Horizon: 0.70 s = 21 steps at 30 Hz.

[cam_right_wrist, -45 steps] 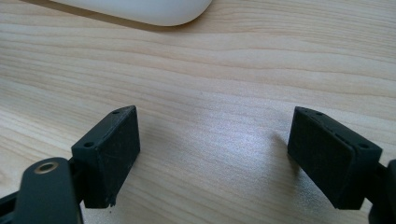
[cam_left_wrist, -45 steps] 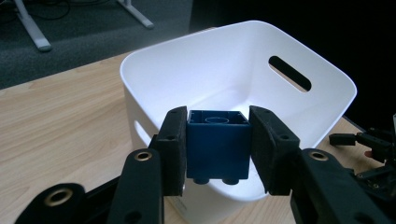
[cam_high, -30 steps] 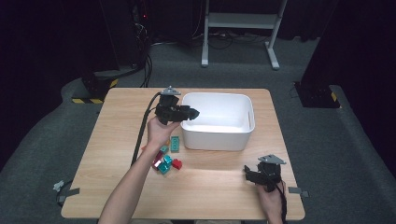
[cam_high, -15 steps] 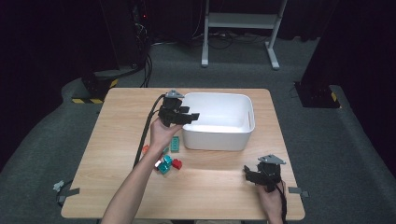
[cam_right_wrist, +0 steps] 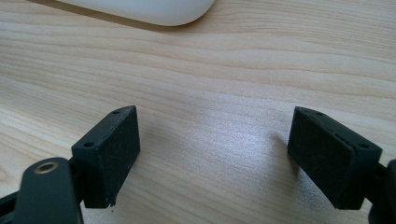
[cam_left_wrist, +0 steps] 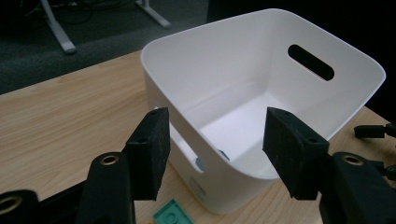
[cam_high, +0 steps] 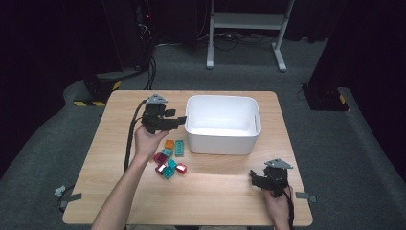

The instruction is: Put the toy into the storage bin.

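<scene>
A white bin (cam_high: 222, 140) stands on the wooden table (cam_high: 110, 143). My left gripper (cam_high: 181, 120) hovers beside the bin's left wall and points at it. Its jaws have just been opening, and nothing is between them. In the left gripper view the open left gripper (cam_left_wrist: 212, 128) frames the white bin (cam_left_wrist: 261, 60), with a teal brick (cam_left_wrist: 173, 215) on the table below. Several small bricks (cam_high: 168, 160) in teal, red and orange lie under that hand. My right gripper (cam_high: 254, 178) rests open near the front right edge; in its own view the right gripper (cam_right_wrist: 212, 135) holds nothing over bare wood.
The bin's rounded bottom edge (cam_right_wrist: 140, 11) shows at the top of the right gripper view. A cable (cam_high: 130, 139) trails from the left gripper along the table. Beyond the table are a dark floor and a white stand (cam_high: 244, 21).
The left gripper has drawn back leftward from the bin's rim to beside its wall, and its jaws have gone from shut to open. The right gripper has stayed put.
</scene>
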Each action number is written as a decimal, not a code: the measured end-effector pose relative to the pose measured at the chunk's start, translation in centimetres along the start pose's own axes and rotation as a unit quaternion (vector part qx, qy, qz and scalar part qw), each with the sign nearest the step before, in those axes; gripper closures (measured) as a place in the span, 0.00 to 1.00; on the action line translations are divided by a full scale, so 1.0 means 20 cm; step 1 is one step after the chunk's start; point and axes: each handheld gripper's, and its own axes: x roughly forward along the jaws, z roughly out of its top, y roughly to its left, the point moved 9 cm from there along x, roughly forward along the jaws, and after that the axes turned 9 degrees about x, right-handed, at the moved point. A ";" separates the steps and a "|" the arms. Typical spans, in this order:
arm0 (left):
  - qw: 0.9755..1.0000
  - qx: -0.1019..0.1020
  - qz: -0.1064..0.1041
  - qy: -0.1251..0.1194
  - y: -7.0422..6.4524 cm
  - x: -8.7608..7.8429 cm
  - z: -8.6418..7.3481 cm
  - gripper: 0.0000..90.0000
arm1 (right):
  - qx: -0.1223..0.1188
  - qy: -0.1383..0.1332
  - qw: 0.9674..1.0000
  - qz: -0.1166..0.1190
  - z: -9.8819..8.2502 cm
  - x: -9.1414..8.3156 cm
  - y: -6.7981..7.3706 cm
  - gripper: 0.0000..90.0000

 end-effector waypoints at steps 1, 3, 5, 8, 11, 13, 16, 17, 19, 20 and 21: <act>1.000 -0.002 0.003 -0.001 0.01 -0.02 -0.01 0.46 | 0.000 0.000 1.000 0.000 0.00 0.00 0.00 0.19; 1.000 -0.004 0.008 -0.005 0.03 -0.05 -0.03 0.46 | 0.001 0.000 1.000 0.000 0.00 0.00 0.00 0.19; 1.000 -0.009 0.013 -0.009 0.04 -0.08 -0.04 0.46 | 0.000 0.000 1.000 0.000 0.00 0.00 0.00 0.19; 0.999 0.002 0.032 -0.003 0.06 -0.12 -0.09 0.46 | 0.000 0.000 1.000 0.000 0.00 0.00 0.00 0.19; 0.999 0.002 0.037 0.001 0.08 -0.14 -0.13 0.45 | 0.001 0.000 1.000 0.000 0.00 0.00 0.00 0.19; 0.999 0.005 0.043 0.007 0.08 -0.15 -0.16 0.45 | 0.001 0.000 1.000 0.000 0.00 0.00 0.00 0.19; 0.999 0.005 0.052 0.012 0.10 -0.17 -0.21 0.45 | 0.001 0.000 1.000 0.000 0.00 0.00 0.00 0.19; 0.998 0.004 0.053 0.013 0.10 -0.17 -0.23 0.45 | 0.001 0.000 1.000 0.000 0.00 0.00 0.00 0.19; 0.998 0.001 0.056 0.016 0.11 -0.18 -0.26 0.44 | 0.001 0.000 1.000 0.000 0.00 0.00 0.00 0.19; 0.998 -0.001 0.059 0.019 0.12 -0.18 -0.29 0.44 | 0.001 0.000 1.000 -0.001 0.00 0.00 0.00 0.19; 0.998 -0.003 0.061 0.020 0.13 -0.19 -0.31 0.44 | 0.001 0.000 1.000 -0.001 0.00 0.00 0.00 0.19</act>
